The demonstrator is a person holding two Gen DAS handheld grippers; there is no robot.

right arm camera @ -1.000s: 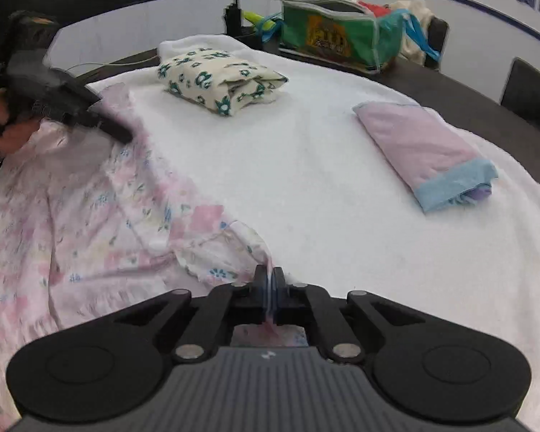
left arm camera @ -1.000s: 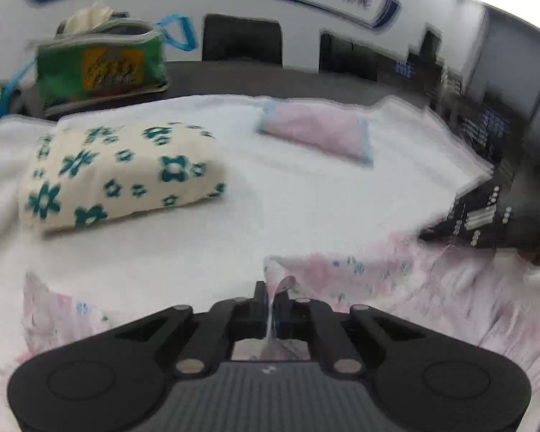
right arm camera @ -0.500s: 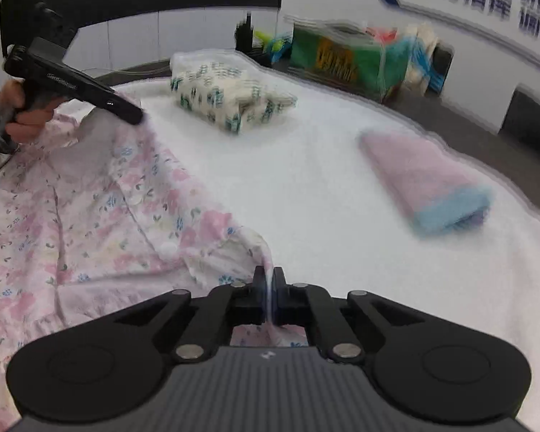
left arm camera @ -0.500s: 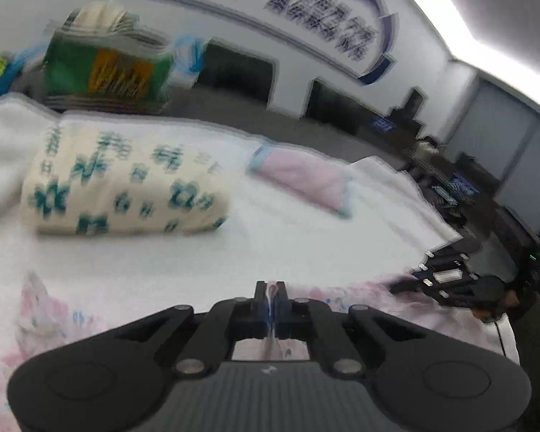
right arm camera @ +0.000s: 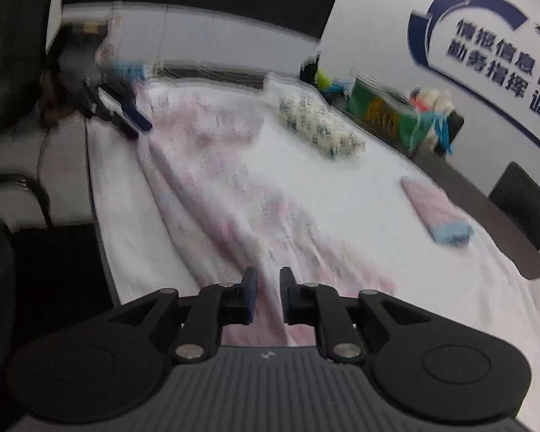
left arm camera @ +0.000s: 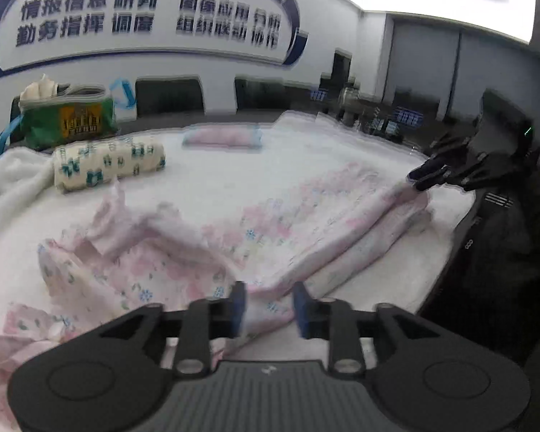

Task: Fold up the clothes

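A pink floral garment [left arm camera: 255, 237] lies stretched along the near edge of the white-covered table; it also shows in the right wrist view [right arm camera: 234, 187]. My left gripper [left arm camera: 270, 309] is open, its jaws apart over one end of the garment. My right gripper [right arm camera: 268, 295] is open, with cloth lying between and below its blue pads. Each gripper shows in the other's view: the right one [left arm camera: 432, 174] at the garment's far end, the left one [right arm camera: 126, 115] at the opposite end.
A folded cream cloth with teal flowers [left arm camera: 108, 165] and a folded pink-and-blue cloth [left arm camera: 223, 138] lie on the white cover [left arm camera: 205, 187]. A green bag [left arm camera: 68, 122] stands at the back. The table edge [right arm camera: 97, 198] and dark chairs [right arm camera: 525, 208] lie nearby.
Both grippers were shut on the garment's corners; now both have opened and let go. The garment has been pulled out and laid flatter along the table's near edge.
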